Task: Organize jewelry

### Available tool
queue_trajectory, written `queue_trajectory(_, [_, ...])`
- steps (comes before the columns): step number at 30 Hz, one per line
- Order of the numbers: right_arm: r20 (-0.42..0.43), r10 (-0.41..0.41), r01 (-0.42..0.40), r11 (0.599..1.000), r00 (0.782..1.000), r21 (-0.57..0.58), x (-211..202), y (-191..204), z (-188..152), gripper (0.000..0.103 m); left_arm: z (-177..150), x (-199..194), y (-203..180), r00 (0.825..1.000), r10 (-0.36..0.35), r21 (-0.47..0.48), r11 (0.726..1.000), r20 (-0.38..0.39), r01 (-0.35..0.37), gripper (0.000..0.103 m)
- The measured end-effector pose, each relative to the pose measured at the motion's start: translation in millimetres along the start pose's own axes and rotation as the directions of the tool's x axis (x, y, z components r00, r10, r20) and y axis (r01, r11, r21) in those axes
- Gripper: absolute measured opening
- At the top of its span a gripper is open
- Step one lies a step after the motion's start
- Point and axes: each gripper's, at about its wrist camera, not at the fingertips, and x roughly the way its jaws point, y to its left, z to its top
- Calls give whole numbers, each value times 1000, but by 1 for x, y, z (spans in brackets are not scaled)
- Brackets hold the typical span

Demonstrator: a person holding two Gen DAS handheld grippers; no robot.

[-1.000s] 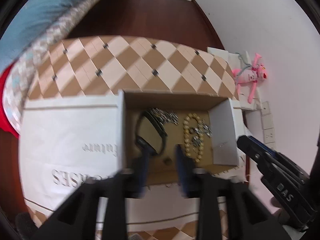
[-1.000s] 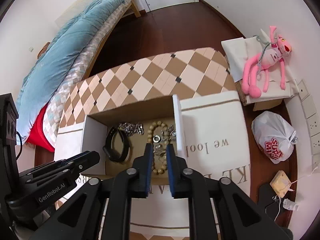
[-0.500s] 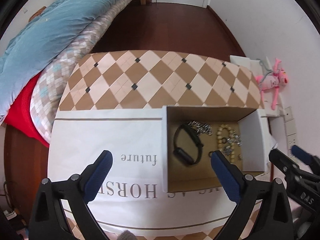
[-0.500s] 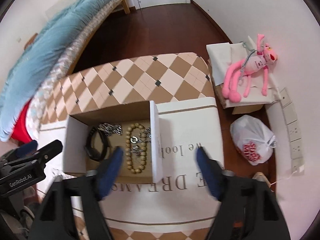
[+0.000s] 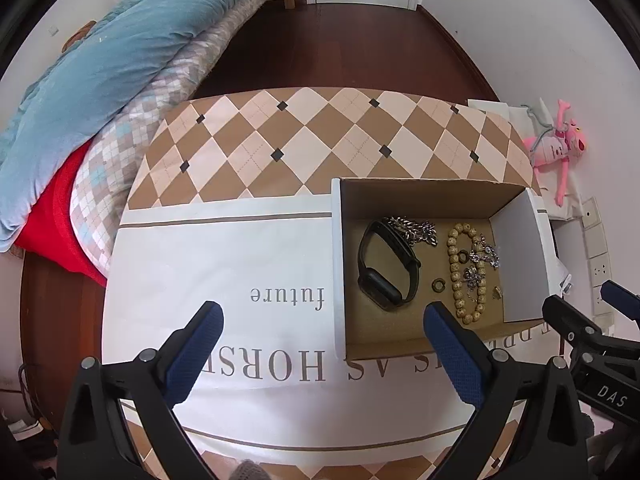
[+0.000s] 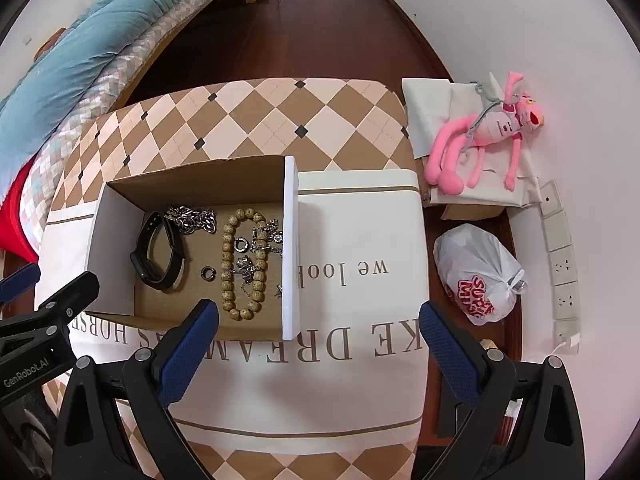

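Observation:
An open cardboard box [image 5: 338, 264] [image 6: 290, 240] stands on the table. Inside lie a black wristband watch [image 5: 386, 266] [image 6: 158, 254], a silver chain [image 5: 418, 230] [image 6: 192, 216], a wooden bead bracelet [image 5: 466, 272] [image 6: 244, 264], small rings [image 5: 439, 285] [image 6: 208, 273] and silvery trinkets [image 5: 482, 258] [image 6: 266, 240]. My left gripper [image 5: 322, 344] is open and empty, above the table left of and in front of the box. My right gripper [image 6: 320, 340] is open and empty, over the cloth at the box's front right corner.
A white cloth with printed letters [image 5: 240, 272] [image 6: 360, 280] covers the chequered table [image 5: 320, 136]. A bed with blue quilt [image 5: 100, 60] lies to the left. A pink plush toy [image 6: 484, 128] and a tied plastic bag [image 6: 478, 276] lie on the right.
Both grippers have opened wide and pulled back and up from the box. The left one has shifted left, off the box; the jewelry stays in the box.

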Motion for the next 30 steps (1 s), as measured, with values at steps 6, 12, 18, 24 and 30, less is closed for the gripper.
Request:
queue_trajectory(6, [54,-3,2,1000,999,7,-29,-1,-4,101,-7,-26,-1,999,-7,-1,1000,36,7,102])
queue_trajectory(12, [131,0,-3,1000,991,20,-75,-3,-17,101,-18,-68,1,995,-16,-5,1000,96,16,102])
queue_trajectory(18, [221,10,-15,1000,975,20,-133,-2,-36,101,-30,-121,5,985,-28,-19,999,169,32,102])
queue_trajectory(24, [305,6,-13,1000,952,21,-188,-1,-59,101,-49,-179,8,964,-29,-9,999,263,32,102])
queue_trajectory(30, [380,-14,1,999,925,33,-236,-3,-83,103,-67,-220,11,944,-20,-11,1000,328,25,102])
